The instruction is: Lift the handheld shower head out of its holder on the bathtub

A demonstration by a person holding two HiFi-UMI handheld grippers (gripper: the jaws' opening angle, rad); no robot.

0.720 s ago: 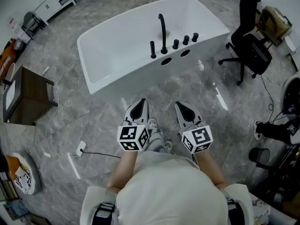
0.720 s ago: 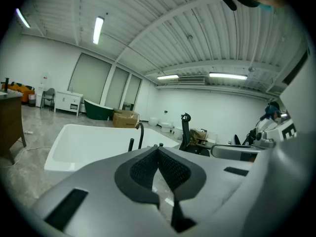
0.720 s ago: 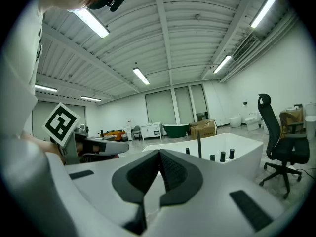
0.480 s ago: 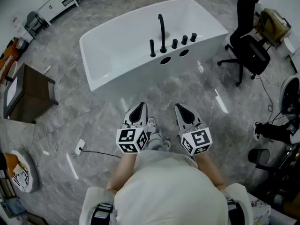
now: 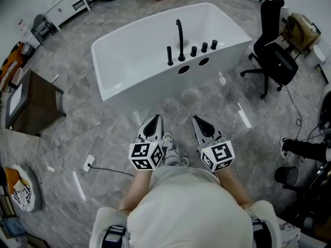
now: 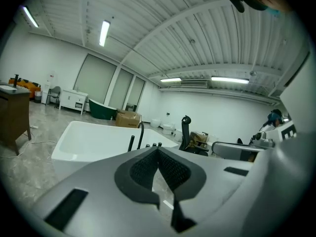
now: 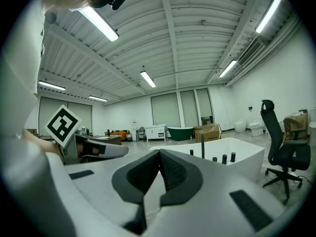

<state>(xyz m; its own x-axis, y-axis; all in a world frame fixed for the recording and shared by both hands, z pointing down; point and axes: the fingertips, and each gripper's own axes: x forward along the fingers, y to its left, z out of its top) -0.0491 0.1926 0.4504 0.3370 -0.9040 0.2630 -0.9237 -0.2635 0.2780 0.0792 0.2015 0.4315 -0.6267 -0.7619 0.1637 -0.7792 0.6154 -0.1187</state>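
Grey-bodied, the left hand-held gripper and the right hand-held gripper are held side by side just in front of the person's chest. Both point roughly level towards a white bathtub. Each has its jaws pressed together at the tips, with nothing between them, and each carries a cube with black-and-white square markers at its rear. Below them is a grey marbled floor.

The bathtub stands well ahead of both, with bare floor in between. Black fittings stand upright in a row along its near ledge. The shower head, a short black stick, sits in its holder at the left end, just beside a tall curved tap. Three small knobs follow to the right. The shower head is ahead of the gap between the two grippers, touched by neither. A black office chair stands to the right of the tub.
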